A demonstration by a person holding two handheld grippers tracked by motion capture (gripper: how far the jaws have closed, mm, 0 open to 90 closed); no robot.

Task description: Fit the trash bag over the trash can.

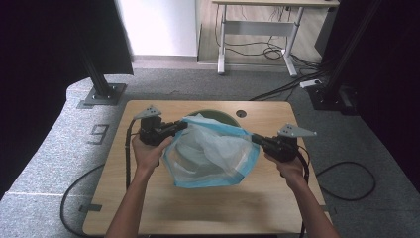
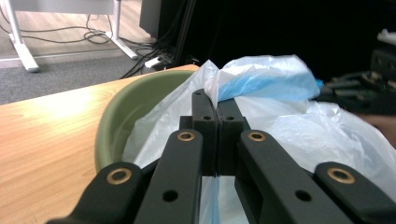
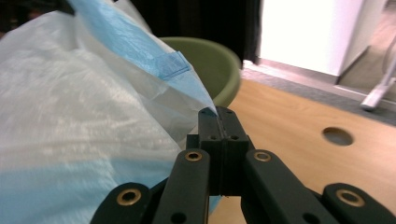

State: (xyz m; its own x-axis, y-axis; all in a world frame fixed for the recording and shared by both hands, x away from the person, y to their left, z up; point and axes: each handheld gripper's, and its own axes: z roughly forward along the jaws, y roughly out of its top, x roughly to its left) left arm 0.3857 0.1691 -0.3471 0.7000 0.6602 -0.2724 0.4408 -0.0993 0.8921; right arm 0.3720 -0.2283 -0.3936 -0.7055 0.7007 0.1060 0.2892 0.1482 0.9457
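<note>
On the left, the left gripper is clamped tight on the edge of the plastic bag. The bag is thin, see-through white with a blue band along its rim, all crinkly. It is stretched out in the middle of the wooden table, over the green bowl and in front of it. On the right, the right gripper pinches the bag's other edge.
</note>
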